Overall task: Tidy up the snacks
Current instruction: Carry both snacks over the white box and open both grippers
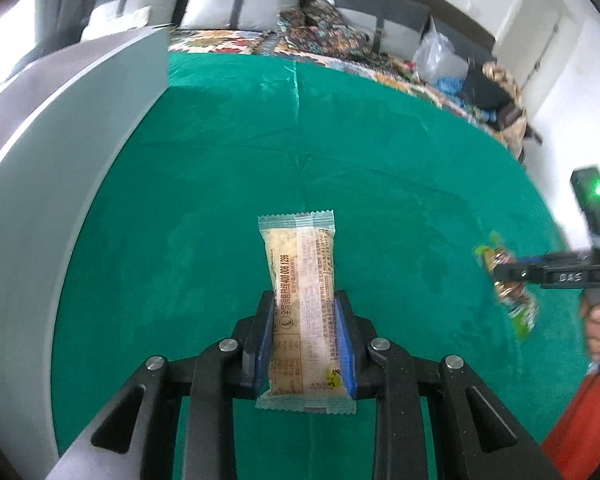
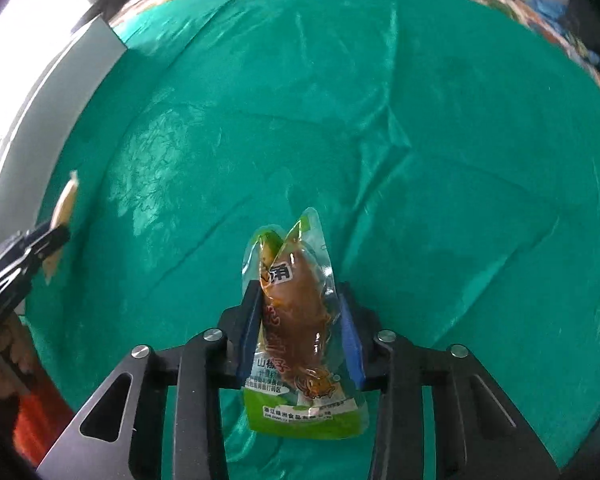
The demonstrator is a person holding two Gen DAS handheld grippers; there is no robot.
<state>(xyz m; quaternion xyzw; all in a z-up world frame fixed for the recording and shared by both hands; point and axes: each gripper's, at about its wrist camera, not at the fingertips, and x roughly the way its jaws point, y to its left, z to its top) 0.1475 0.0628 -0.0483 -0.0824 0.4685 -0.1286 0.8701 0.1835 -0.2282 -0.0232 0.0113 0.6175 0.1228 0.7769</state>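
My left gripper point(image 1: 305, 304) is shut on a long pale snack bar in a clear wrapper point(image 1: 302, 280), held above the green cloth point(image 1: 220, 200). My right gripper point(image 2: 296, 296) is shut on a green-edged pouch with a brown snack inside point(image 2: 296, 312), also held above the cloth point(image 2: 420, 160). In the left wrist view the right gripper point(image 1: 500, 274) shows at the right edge with its pouch point(image 1: 516, 304). In the right wrist view the left gripper point(image 2: 58, 232) shows at the left edge with the pale bar point(image 2: 64, 204).
A grey box wall point(image 1: 72, 152) stands along the left side of the cloth; it also shows in the right wrist view point(image 2: 40, 92). Behind the cloth are a patterned bedspread point(image 1: 228, 42), pillows point(image 1: 240, 4) and a plastic bag point(image 1: 436, 56).
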